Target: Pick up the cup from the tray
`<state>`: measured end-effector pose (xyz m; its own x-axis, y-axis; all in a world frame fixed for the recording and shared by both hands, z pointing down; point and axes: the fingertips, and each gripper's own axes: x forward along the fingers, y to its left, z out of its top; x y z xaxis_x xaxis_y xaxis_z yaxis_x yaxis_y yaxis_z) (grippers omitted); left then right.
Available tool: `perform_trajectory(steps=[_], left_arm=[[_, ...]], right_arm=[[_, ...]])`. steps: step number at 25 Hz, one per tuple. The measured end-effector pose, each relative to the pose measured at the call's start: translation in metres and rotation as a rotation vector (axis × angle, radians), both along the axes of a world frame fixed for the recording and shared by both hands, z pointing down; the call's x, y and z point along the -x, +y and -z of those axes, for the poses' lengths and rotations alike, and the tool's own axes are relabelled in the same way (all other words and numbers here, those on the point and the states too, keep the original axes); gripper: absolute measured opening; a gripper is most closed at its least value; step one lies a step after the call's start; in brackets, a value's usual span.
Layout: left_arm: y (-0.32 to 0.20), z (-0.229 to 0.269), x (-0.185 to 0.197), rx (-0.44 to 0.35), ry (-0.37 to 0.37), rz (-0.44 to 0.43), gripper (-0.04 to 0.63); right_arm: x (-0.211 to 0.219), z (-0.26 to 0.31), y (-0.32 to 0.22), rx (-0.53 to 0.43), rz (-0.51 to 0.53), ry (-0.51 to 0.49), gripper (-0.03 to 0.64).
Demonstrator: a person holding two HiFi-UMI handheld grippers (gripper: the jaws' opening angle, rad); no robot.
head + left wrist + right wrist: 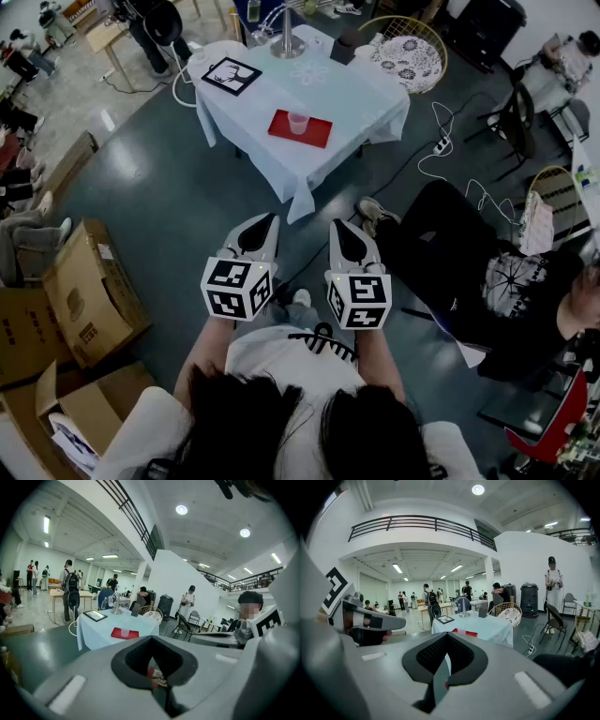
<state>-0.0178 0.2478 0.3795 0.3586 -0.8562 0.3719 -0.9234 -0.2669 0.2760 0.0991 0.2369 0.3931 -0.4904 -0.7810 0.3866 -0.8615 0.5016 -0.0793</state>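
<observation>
your left hand-held gripper and right hand-held gripper both have their jaws pressed together on nothing, side by side and well apart from the surface. the cup stands upright on the red tray, near the surface's edge nearest you
</observation>
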Motion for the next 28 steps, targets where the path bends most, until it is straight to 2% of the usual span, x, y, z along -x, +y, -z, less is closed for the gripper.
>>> perform_trajectory(steps=[10,16,22,28], left_arm=[[-0.004,-0.003,-0.008,0.001,-0.013,-0.016,0.0],[-0.008,-0.003,-0.012,0.012,0.013,-0.004,0.0],[-0.017,-0.009,-0.018,0.018,-0.002,0.027,0.0],[-0.02,-0.009,-0.029,0.032,0.008,0.063,0.0]], right_arm=[[-0.004,-0.002,-0.002,-0.011,0.001,0.003,0.025],[-0.012,-0.002,-0.006,0.0,0.005,-0.036,0.026],[-0.019,-0.008,-0.014,0.011,0.054,-0.072,0.097],[-0.024,-0.008,-0.015,0.013,0.129,-0.066,0.166]])
